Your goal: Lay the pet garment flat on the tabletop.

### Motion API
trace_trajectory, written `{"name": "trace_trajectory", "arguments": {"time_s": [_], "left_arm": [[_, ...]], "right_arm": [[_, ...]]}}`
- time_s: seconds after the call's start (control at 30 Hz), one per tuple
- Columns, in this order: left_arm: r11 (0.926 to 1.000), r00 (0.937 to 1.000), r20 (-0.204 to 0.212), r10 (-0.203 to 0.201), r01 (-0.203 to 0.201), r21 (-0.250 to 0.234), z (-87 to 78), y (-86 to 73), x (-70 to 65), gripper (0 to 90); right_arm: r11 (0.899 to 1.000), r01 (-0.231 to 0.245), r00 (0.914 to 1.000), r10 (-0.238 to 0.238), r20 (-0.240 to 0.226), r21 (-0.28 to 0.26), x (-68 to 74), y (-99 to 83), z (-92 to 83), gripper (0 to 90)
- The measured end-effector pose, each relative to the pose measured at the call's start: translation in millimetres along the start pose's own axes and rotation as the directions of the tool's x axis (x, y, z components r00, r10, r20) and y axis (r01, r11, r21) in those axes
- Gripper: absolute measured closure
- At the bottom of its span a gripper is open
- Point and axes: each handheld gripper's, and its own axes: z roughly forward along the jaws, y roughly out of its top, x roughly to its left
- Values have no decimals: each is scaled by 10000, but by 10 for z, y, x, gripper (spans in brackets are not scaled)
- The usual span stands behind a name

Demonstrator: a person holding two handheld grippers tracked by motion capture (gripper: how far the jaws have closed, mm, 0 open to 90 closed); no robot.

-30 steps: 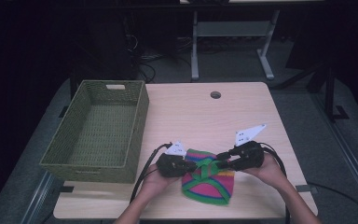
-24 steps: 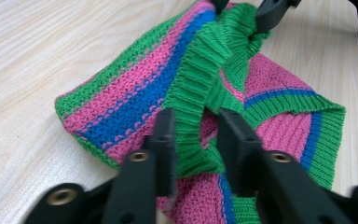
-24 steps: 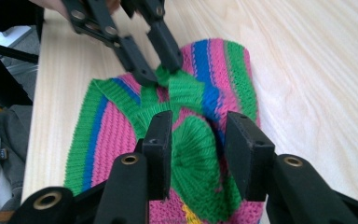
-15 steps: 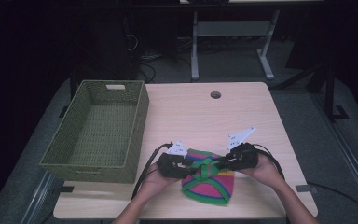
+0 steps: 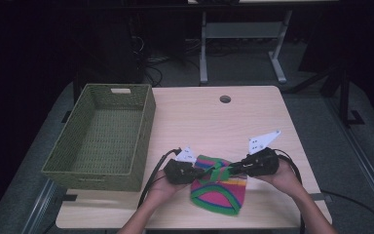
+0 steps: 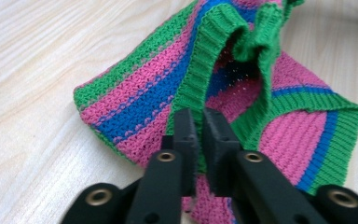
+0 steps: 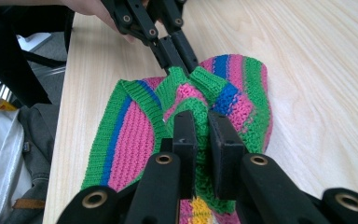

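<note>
Grippers meet over the knitted piece (image 5: pixel 219 187), a pink, green and blue striped thing lying on the wooden table (image 5: pixel 209 122) near its front edge, at about six o'clock from the round hole (image 5: pixel 225 99) in the tabletop. Left gripper (image 5: pixel 197 171) comes in from nine o'clock, and its jaws, which have just been closing, now pinch the green ribbed hem (image 6: pixel 200 100) between them. Right gripper (image 5: pixel 231 169) comes in from three o'clock; its jaws are pressed onto a bunched fold of the same green edge (image 7: pixel 196 114). In the right gripper view the left gripper's black tips bite the fabric at twelve o'clock, just beyond the fold. Fabric rises in a small tent between the two grips. Woven green basket (image 5: pixel 104 139) sits well apart, at nine o'clock on the table.
</note>
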Motion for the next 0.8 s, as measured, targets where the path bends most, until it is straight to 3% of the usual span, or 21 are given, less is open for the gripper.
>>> {"name": "trace_trajectory", "arguments": {"time_s": [0.33, 0.8], "left_arm": [[9997, 9999, 95, 141, -139, -222, -125, 44, -30, 899], [9985, 9998, 199, -58, 69, -547, -430, 100, -174, 900]], "right_arm": [[9998, -105, 9999, 105, -3, -166, -14, -57, -45, 818], [9996, -38, 10000, 38, 1, -262, -15, -25, -31, 817]]}}
